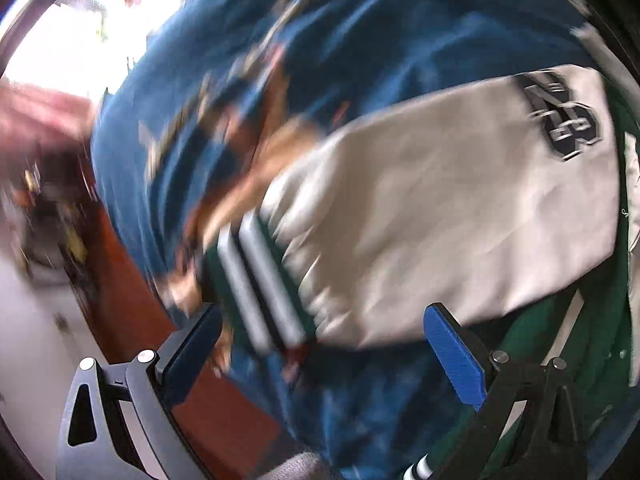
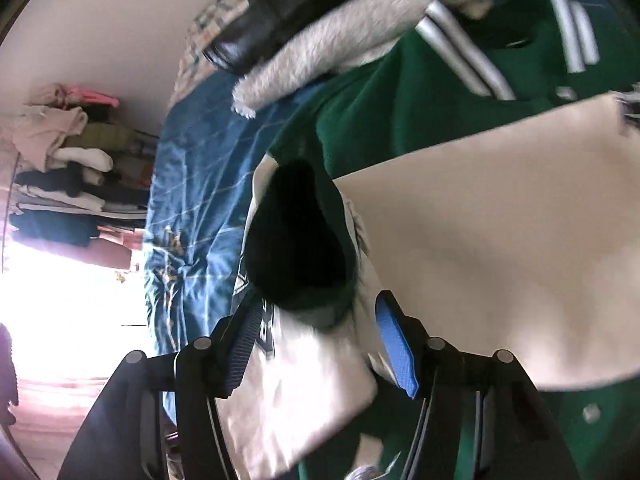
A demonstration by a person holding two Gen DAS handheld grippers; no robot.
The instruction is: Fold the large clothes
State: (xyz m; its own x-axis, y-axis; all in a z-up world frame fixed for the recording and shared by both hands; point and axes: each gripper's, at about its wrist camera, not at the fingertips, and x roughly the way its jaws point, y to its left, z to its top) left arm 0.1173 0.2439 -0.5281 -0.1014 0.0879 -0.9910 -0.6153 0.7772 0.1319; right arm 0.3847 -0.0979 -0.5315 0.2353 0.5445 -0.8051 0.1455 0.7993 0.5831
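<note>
The jacket (image 2: 360, 128) lies on the bedspread (image 2: 192, 184), filling each frame's right; both the left gripper (image 1: 324, 340) and the right gripper (image 2: 320, 344) stand open, gripping nothing, so the cream sleeve (image 1: 460, 200) may slide off its fold.

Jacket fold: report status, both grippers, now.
Left gripper open, empty, above the striped cuff. Right gripper open, cream sleeve loose between its fingers. Green jacket on the blue bedspread. Fluffy grey cloth overlaps its far edge.
</note>
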